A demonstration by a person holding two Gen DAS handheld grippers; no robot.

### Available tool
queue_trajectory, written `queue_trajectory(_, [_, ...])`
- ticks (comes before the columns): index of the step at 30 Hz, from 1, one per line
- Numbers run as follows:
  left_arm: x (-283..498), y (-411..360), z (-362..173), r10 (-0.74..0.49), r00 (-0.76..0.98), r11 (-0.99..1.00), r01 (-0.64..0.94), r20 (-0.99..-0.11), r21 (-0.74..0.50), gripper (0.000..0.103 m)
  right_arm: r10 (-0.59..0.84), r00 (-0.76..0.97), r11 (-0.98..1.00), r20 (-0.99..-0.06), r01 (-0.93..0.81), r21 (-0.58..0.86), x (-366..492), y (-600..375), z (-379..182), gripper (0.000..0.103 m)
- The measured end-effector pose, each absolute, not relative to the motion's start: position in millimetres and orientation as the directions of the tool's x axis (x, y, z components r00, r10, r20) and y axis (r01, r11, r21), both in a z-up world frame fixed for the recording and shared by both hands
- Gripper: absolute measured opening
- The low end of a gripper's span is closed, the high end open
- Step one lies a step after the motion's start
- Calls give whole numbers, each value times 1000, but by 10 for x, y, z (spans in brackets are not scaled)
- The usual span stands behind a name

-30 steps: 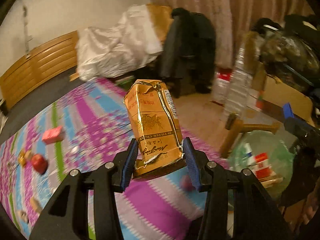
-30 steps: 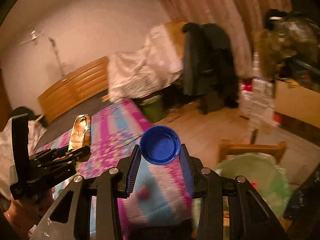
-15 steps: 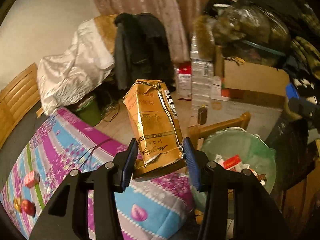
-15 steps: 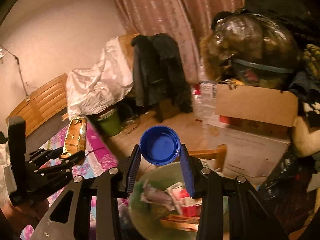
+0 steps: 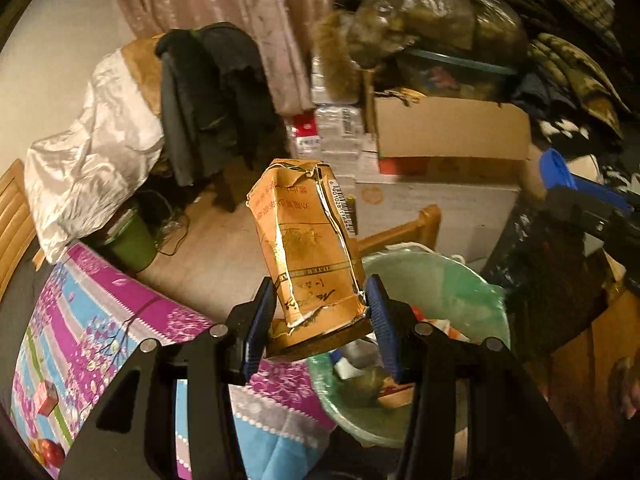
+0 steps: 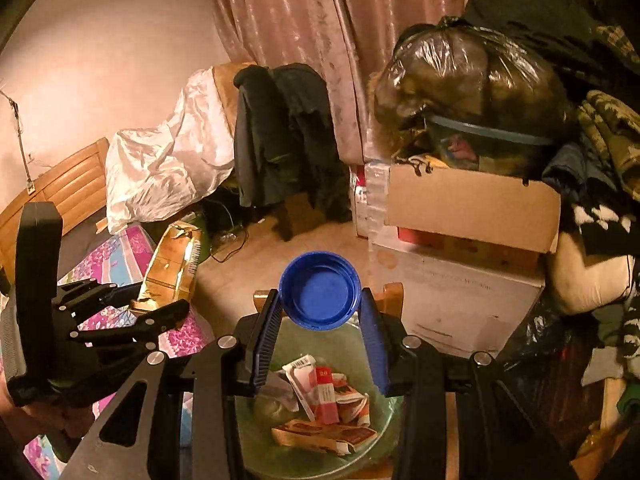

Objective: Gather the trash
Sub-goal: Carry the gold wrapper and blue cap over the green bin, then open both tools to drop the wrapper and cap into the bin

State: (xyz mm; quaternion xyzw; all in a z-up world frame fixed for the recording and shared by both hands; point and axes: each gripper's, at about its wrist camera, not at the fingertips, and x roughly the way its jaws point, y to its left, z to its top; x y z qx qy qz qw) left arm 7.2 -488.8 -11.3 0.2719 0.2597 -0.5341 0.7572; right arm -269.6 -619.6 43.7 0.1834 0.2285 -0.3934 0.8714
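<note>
Blue cap (image 6: 320,290) in right claw (image 6: 320,320) above bin rim (image 6: 384,420)

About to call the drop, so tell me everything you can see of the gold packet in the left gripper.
The gold packet is a crumpled, shiny foil-like pack, orange-gold with printed characters and a barcode strip along its right edge. Its top is torn open and ragged, and creases run down the front. It stands nearly upright, leaning slightly left, clamped at its lower end between the blue pads of the left gripper. It hangs in the air beside the green-lined trash bin, touching nothing but the pads.
</note>
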Motion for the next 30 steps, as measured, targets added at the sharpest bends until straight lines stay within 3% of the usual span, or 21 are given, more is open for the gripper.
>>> queue_trajectory(8, [144, -4908, -379, -638, 189, 224, 973, -746, 55, 45, -577, 578, 626, -577, 767, 143, -2699, -6158, 319, 41])
queue_trajectory(18, [88, -4977, -455, -632, 142, 179, 983, -762, 35, 47, -525, 596, 648, -607, 743, 169, -2625, -6172, 184, 41])
queue_trajectory(19, [70, -5002, -466, -627, 122, 163, 986, -770, 24, 49, -517, 597, 653, -613, 738, 169, -2595, -6180, 164, 50])
queue_trajectory(21, [78, -5011, -483, -619, 125, 168, 985, -775, 25, 63, -533, 583, 644, -613, 750, 154, -2579, -6195, 156, 69])
queue_trajectory(22, [105, -5004, -484, -626, 121, 177, 984, -770, 10, 69, -534, 587, 646, -609, 748, 154, -2577, -6189, 152, 69])
queue_trajectory(30, [303, -4951, -521, -619, 118, 240, 970, -777, -44, 69, -518, 603, 638, -607, 745, 196, -2612, -6234, 92, 69])
